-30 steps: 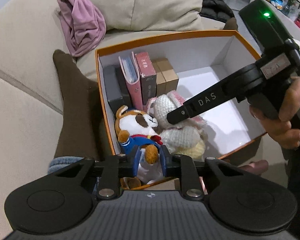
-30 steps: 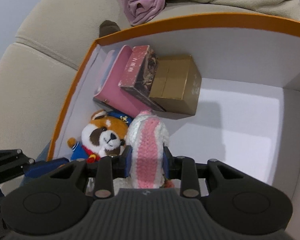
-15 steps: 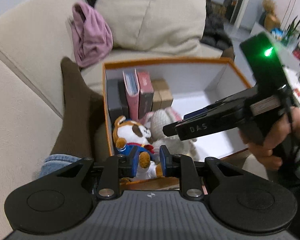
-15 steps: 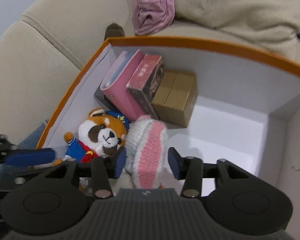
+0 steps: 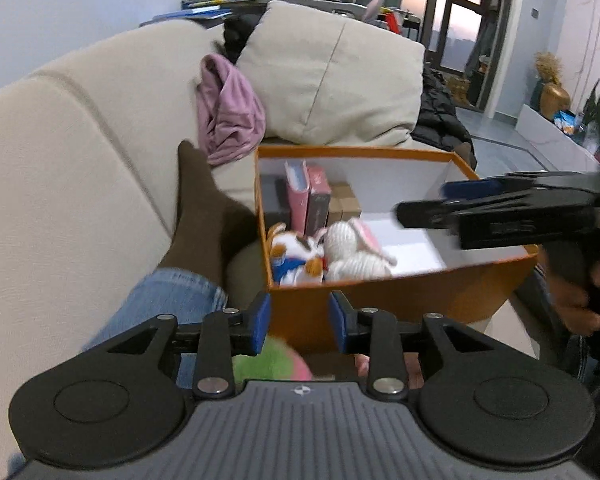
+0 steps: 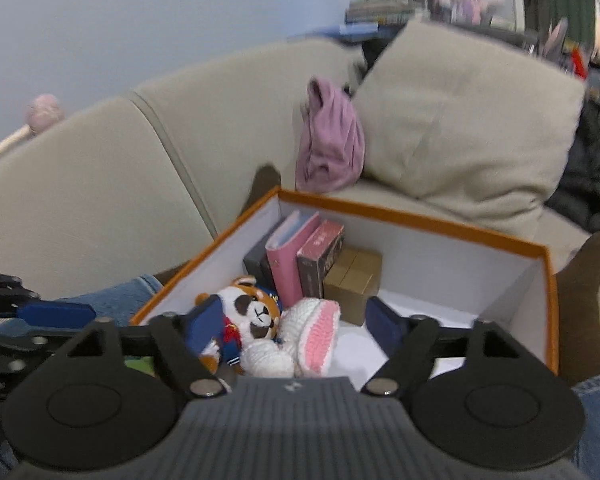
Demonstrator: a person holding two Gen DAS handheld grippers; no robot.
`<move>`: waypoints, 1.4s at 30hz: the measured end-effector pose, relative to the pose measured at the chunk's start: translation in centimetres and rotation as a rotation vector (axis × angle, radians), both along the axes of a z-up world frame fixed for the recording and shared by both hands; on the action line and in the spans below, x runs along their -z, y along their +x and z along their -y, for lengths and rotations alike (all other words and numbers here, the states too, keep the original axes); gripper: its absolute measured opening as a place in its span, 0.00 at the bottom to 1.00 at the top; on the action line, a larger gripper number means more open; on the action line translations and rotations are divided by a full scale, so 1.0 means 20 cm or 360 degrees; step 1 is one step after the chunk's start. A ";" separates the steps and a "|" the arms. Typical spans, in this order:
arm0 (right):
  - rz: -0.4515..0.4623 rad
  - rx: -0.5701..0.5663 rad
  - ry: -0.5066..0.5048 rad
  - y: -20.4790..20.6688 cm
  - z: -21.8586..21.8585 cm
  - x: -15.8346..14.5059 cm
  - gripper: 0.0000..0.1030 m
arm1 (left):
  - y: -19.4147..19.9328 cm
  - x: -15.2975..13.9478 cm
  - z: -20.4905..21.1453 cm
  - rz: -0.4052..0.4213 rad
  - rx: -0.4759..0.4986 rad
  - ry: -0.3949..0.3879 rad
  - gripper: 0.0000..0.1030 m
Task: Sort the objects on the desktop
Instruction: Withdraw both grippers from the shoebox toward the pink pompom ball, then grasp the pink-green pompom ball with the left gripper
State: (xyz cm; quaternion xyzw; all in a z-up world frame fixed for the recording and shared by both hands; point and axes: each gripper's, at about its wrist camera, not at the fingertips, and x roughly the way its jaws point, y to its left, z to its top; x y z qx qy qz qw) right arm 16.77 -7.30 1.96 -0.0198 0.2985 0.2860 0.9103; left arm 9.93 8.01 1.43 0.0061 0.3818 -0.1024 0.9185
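Orange cardboard box (image 6: 416, 216) with white inside; pink upright book (image 6: 286, 264); white crocheted bunny (image 6: 300, 340) with pink ears; mauve crumpled cloth (image 6: 330, 144).

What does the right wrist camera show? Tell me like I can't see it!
The open right gripper hangs above an orange box on a beige sofa. Inside lie a plush fox beside a knitted bunny, with a pink book and small boxes standing behind them.

Crocheted yarn rabbit (image 6: 300, 340) (matt cardboard box (image 6: 416, 216))
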 end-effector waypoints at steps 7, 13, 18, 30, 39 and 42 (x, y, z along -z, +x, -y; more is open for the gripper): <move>0.0129 0.0067 0.0012 -0.31 0.15 0.05 0.80 | -0.11 0.10 -0.02 -0.0028 -0.0058 -0.0006 0.51; 0.0063 0.0099 -0.0034 -0.43 0.17 0.14 0.79 | -0.15 0.17 0.03 -0.0048 -0.0010 0.0083 0.51; 0.0033 0.0135 -0.0183 -0.43 0.13 0.24 0.71 | -0.16 0.22 0.06 -0.0063 0.0029 0.0132 0.55; -0.0085 0.0172 -0.0222 -0.38 0.16 0.35 0.71 | -0.09 0.33 0.09 -0.0134 0.0036 0.0143 0.63; -0.0137 0.0177 -0.0221 -0.33 0.15 0.40 0.71 | 0.02 0.40 0.16 -0.0168 0.0069 0.0203 0.63; -0.0152 0.0185 -0.0215 -0.31 0.16 0.41 0.71 | 0.05 0.43 0.18 -0.0162 0.0077 0.0248 0.63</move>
